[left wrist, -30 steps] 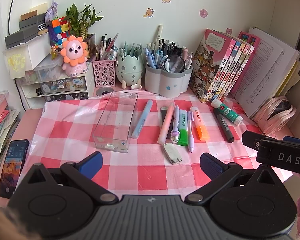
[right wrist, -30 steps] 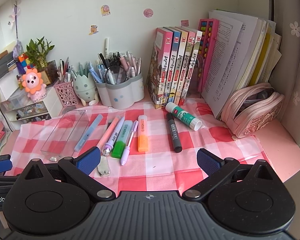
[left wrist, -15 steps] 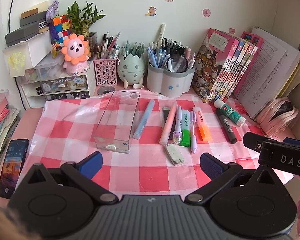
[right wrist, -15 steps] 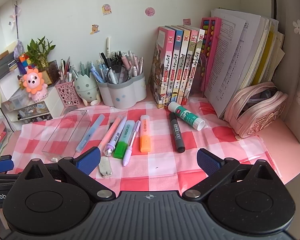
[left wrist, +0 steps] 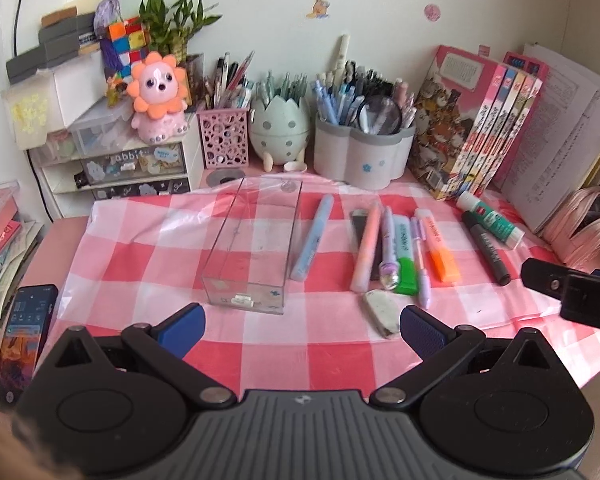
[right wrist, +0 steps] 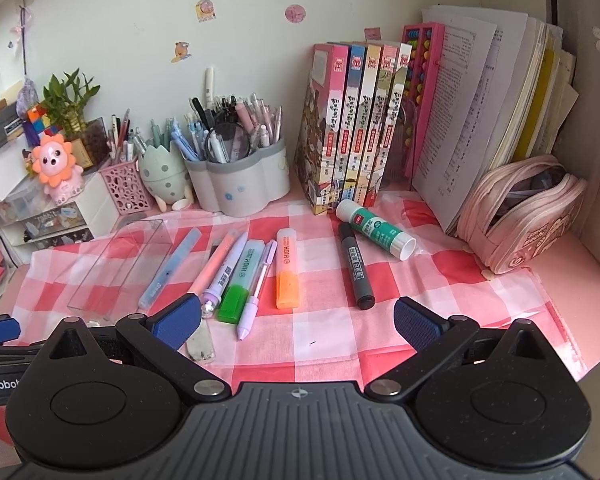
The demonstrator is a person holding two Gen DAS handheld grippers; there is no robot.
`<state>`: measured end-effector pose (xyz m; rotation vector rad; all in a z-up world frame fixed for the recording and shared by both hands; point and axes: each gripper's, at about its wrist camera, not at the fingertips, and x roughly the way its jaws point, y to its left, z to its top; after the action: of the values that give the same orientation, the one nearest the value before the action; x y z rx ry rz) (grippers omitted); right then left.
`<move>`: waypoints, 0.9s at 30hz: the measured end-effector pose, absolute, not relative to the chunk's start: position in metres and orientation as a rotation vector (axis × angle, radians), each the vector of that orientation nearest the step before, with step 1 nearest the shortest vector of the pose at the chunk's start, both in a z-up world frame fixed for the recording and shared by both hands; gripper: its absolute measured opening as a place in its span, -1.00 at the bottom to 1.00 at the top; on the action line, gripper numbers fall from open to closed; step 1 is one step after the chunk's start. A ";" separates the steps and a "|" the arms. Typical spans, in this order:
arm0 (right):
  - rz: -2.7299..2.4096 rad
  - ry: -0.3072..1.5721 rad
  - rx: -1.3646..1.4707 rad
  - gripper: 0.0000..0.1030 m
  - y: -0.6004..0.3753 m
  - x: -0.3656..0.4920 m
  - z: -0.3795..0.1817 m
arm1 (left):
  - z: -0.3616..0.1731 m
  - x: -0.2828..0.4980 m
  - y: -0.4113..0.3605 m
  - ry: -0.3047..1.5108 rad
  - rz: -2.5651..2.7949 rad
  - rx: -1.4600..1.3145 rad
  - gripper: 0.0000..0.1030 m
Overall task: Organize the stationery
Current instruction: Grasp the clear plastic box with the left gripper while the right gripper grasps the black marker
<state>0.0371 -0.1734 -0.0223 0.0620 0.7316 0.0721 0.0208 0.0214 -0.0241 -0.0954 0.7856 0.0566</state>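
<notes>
On the pink checked cloth [left wrist: 320, 360], loose stationery is lying in a row beside a clear plastic box [left wrist: 252, 240], which is sitting empty but for a small scrap at its near end.

Item, left gripper [left wrist: 300, 326]: hovering low at the cloth's near edge, jaws spread wide, gripping nothing. The box is lying dead ahead of it, long axis running away from the jaws.

Item, right gripper [right wrist: 296, 316]: also gaping wide and empty, facing the row.

Item, the row, all lying lengthwise away from the jaws: blue pen [left wrist: 312, 236] just beside the box; peach pen [left wrist: 366, 248]; lilac pen [right wrist: 226, 268]; green highlighter [right wrist: 240, 280]; slim purple pen [right wrist: 256, 290]; orange highlighter [right wrist: 288, 268], straight ahead of the right jaws; black marker [right wrist: 354, 264]; glue stick [right wrist: 374, 228], lying slantwise and touching the marker's far end.

Item, worn eraser [left wrist: 380, 312]: lying near the left gripper's right finger.

Judgement: the right gripper is nearer the pens, so it is probably doing the picking; pens are crowding each other, leaving little finger room. The orange highlighter and marker are standing freer.

Behind: pen cups [left wrist: 364, 152], books [right wrist: 356, 128], pink pencil case [right wrist: 528, 216], none obstructing.
</notes>
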 end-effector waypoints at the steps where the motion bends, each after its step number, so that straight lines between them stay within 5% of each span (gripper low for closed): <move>1: 0.074 0.727 0.059 0.90 -0.173 0.038 -0.026 | -0.029 0.023 0.025 0.788 0.053 -0.095 0.58; 27: 0.150 0.685 0.051 0.90 -0.208 0.109 -0.103 | -0.123 0.072 0.062 0.616 0.082 -0.015 0.57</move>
<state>0.1094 -0.2085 -0.1032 0.0511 0.6845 0.1499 0.0720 0.0616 -0.1229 -0.0152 0.6164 0.0818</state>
